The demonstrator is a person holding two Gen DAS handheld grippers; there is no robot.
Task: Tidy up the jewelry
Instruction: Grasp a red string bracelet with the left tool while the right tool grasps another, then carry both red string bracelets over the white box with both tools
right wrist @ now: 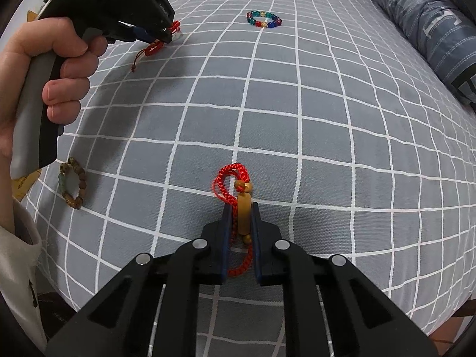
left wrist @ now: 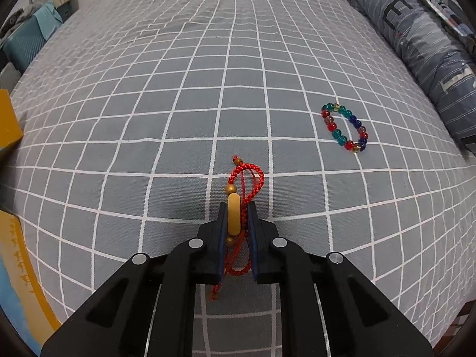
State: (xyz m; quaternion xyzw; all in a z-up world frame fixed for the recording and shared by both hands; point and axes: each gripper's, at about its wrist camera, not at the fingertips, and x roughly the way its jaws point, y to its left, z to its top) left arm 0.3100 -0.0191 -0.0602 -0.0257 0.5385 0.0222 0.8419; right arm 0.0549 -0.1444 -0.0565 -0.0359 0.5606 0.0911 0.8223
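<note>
A bed (left wrist: pixel 178 89) in grey checked sheet. Low in each frame, a red cord bracelet is clamped: one (left wrist: pixel 238 208) by the left gripper (left wrist: pixel 237 218), another (right wrist: pixel 238 205) by the right gripper (right wrist: pixel 240 218), seemingly for sorting.

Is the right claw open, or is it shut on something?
Shut: the right claw pinches a red cord bracelet with its yellow bead between the pads, on the checked bedsheet.
</note>
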